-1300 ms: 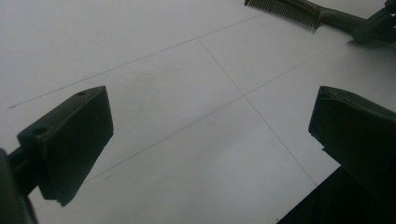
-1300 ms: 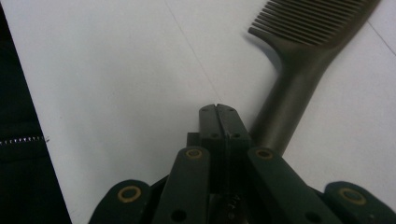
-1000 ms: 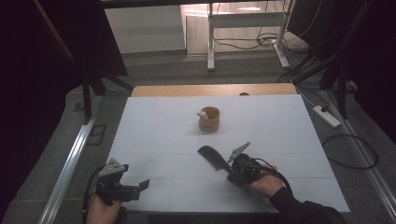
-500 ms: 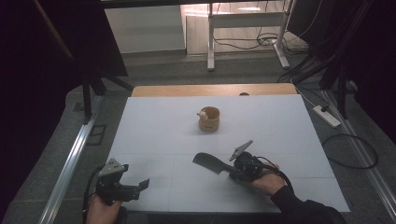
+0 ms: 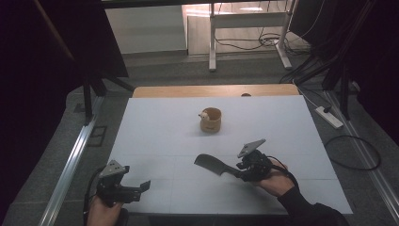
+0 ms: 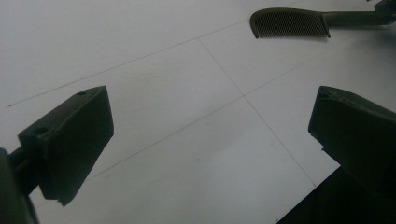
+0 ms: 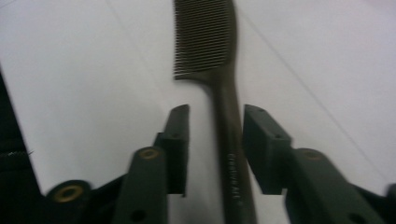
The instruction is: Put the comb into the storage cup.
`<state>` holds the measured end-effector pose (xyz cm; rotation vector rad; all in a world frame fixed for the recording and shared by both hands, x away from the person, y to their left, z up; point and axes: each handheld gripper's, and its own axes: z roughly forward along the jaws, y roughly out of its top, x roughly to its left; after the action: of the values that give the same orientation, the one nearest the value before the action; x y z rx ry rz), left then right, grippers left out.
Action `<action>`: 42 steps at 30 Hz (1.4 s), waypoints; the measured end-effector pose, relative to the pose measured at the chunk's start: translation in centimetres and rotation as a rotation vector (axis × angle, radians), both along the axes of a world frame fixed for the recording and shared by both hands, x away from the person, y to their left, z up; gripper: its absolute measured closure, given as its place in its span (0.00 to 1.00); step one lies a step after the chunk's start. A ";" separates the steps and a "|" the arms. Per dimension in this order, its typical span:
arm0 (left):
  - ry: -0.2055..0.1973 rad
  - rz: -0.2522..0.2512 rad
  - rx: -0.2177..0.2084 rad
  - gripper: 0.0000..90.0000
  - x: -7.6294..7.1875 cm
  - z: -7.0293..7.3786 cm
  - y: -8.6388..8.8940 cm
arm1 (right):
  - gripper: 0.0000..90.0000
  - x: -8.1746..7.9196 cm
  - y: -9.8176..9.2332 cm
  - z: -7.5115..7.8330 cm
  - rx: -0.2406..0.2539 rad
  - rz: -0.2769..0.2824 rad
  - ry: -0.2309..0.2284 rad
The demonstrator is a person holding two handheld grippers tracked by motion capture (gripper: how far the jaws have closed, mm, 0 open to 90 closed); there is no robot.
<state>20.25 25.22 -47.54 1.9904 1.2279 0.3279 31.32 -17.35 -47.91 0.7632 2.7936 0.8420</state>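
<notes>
1. Worktop [image 5: 155, 127]: white, marked with thin grid lines, with a strip of bare wood along its far edge.
2. A small wooden cup [image 5: 211, 120] stands upright on the worktop in its far-centre part; something pale sits at the cup's rim, too small to make out.
3. A dark comb [image 5: 210, 165] lies nearer the person than the cup, its toothed head pointing away from the right gripper [image 5: 244, 170] and its handle running back into that gripper.
4. In the right gripper view the comb [image 7: 219, 70] runs straight up between the two jaws, teeth facing the left of that view, raised lettering on the handle too blurred to read.
5. The right gripper [image 7: 215, 123] has its jaws a little apart, one on each side of the handle, with a sliver of white showing on both sides, so they are not pressed on it.
6. A hand [image 5: 275, 181] in a dark sleeve holds the right gripper, nearer than the cup and to its right.
7. The left gripper [image 5: 141, 187] sits at the near left corner of the worktop, well apart from the cup, held by the other hand [image 5: 101, 212].
8. In the left gripper view its jaws stand wide apart over bare worktop [image 6: 187, 140], holding nothing, and the comb's head [image 6: 289, 23] shows far off at the top.
</notes>
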 end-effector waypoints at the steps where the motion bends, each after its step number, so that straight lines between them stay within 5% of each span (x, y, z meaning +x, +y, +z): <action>1: 0.000 0.000 0.000 0.01 0.0 0.0 0.0 | 0.61 0.0 -0.1 0.0 0.000 -0.007 -0.006; 18: 0.004 0.000 -0.002 0.01 0.0 0.0 0.0 | 0.02 1.2 -0.3 0.1 -0.019 -0.093 -0.009; 31: 0.007 -0.001 -0.002 0.01 0.1 0.0 0.0 | 0.00 1.5 -0.1 0.3 -0.045 -0.091 -0.014; 42: 0.009 -0.002 -0.004 0.01 0.1 0.0 0.0 | 0.00 1.6 0.9 -1.4 -0.109 -0.059 0.015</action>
<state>20.34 25.24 -47.59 1.9917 1.2311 0.3158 32.95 -16.50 -49.30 0.8321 2.7882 0.6714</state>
